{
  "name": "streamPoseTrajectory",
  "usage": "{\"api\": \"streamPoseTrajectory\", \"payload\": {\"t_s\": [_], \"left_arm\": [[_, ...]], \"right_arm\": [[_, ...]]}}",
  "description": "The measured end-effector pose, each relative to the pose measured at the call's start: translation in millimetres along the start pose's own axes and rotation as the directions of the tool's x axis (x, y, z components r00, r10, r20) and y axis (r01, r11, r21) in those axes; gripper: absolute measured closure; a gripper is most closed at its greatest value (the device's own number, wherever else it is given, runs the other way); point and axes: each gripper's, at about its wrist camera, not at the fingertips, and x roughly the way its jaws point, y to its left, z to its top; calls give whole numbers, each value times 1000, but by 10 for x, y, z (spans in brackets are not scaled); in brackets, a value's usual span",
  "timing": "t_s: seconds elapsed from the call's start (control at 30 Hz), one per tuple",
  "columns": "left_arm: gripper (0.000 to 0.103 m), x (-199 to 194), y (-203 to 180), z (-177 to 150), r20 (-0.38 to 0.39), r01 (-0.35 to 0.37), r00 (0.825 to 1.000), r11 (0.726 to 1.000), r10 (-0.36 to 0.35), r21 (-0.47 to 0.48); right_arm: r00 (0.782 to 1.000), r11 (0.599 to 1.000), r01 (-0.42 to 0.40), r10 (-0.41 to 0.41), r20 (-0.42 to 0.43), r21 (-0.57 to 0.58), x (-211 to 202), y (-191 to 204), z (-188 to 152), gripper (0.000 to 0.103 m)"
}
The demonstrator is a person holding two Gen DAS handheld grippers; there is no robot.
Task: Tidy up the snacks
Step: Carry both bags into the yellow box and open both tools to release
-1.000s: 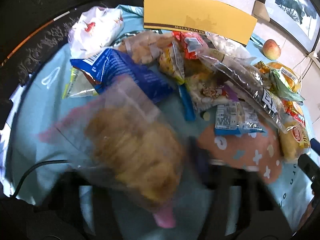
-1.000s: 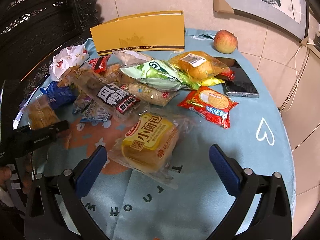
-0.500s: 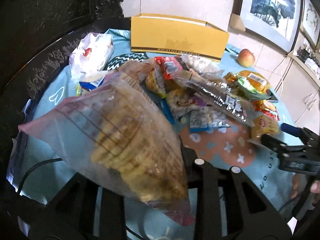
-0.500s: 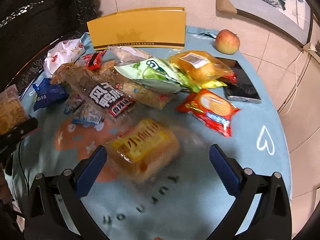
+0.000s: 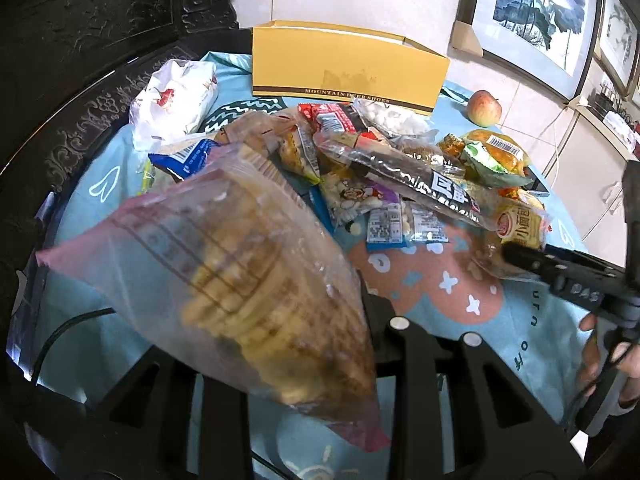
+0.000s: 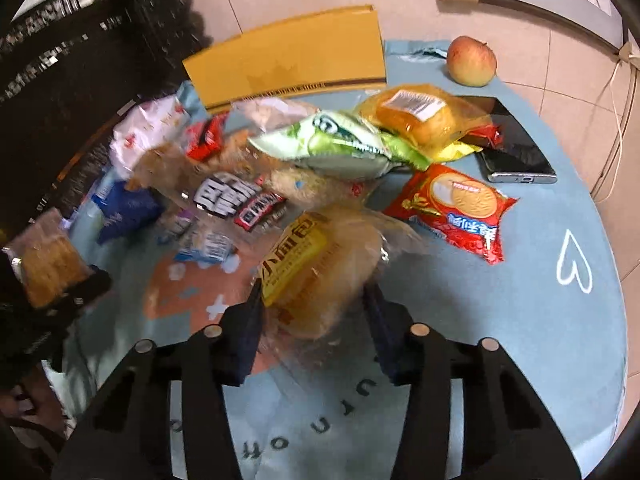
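**Both claws loaded, box ahead**

While your left claw (image 5: 304,364) pinches the clear biscuit bag (image 5: 240,284) clear of the pile, your right claw (image 6: 316,300) has just been closing on the yellow bread pack (image 6: 320,268) between its pads, likely bound for the yellow box (image 5: 344,68) beyond both claws. Loose snacks crowd the blue-clothed round desk (image 6: 520,340); tiled floor and framed pictures lie behind.
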Motion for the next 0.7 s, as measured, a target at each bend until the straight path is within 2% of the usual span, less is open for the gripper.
{"api": "streamPoseTrajectory", "payload": {"t_s": [0.3,0.4,0.53,0.6,0.67,0.7], "left_arm": [[73,-85,-51,39,16,1,1000,1000,-1,10],[73,-174,-94,110,38,21,999,999,-22,24],[73,-304,-197,334,75,51,996,998,-55,47],[73,-380,-288,585,103,75,991,995,-81,61],[73,-420,-382,826,144,69,986,995,-79,77],[73,-418,-445,1050,172,56,983,995,-69,78]], "right_arm": [[992,998,-68,69,105,-10,-410,30,-12,56],[985,996,-87,89,145,-19,-537,63,66,56],[972,992,-120,126,199,-40,-724,104,244,56],[963,990,-126,135,233,-56,-809,131,407,56],[954,989,-126,141,264,-74,-861,163,606,56],[947,989,-121,139,288,-80,-875,178,752,56]]}}
